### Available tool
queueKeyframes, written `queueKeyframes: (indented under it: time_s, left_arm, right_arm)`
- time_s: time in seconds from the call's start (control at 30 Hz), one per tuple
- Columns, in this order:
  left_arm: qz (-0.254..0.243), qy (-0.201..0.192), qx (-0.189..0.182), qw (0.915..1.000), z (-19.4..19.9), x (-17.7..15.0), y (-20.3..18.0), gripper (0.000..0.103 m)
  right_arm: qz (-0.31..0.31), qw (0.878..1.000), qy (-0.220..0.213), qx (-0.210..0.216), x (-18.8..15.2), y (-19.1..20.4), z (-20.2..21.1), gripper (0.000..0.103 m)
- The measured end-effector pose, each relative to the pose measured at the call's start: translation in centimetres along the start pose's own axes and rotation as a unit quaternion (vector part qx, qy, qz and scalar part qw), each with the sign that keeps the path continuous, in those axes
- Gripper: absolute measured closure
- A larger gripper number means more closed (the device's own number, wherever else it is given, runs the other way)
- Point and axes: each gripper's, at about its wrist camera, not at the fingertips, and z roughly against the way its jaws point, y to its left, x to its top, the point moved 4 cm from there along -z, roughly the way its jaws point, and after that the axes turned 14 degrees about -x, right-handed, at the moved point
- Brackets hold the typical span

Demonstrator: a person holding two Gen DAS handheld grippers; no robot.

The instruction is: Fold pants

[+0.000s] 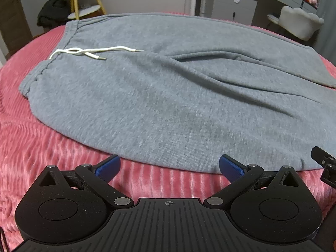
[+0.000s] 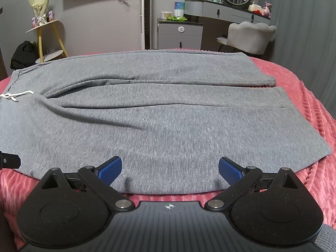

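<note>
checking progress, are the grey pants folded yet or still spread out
Spread out, not folded. The grey pants lie flat on the pink blanket, both legs side by side, drawstring showing at the waistband.

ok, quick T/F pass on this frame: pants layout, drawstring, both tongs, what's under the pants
1. The grey pants lie spread out flat, both legs side by side. True.
2. The left tongs are shut on the near edge of the pants. False: they are open, with only the pink blanket between the fingers and the pants edge just beyond.
3. The white drawstring lies loose on top of the fabric near the waistband. True.
4. The right tongs are open, with the near edge of the pants between the fingers. True.
5. The pants rest on a bare wooden table. False: they lie on the ribbed pink blanket.
</note>
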Motion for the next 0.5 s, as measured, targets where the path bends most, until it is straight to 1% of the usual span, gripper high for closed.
queueKeyframes:
  time_s: [0.3,0.5]
  left_arm:
    - [0.005,0.001,-0.003,1.0,-0.07,0.16,0.0,0.0]
    - [0.006,-0.005,0.007,0.9999,-0.26,0.4,0.09,0.0]
  right_arm:
    - [-0.006,1.0,0.001,0.007,0.03,-0.3,-0.02,0.004]
    - [-0.034,0.999,-0.002,0.026,0.26,-0.95,0.07,0.004]
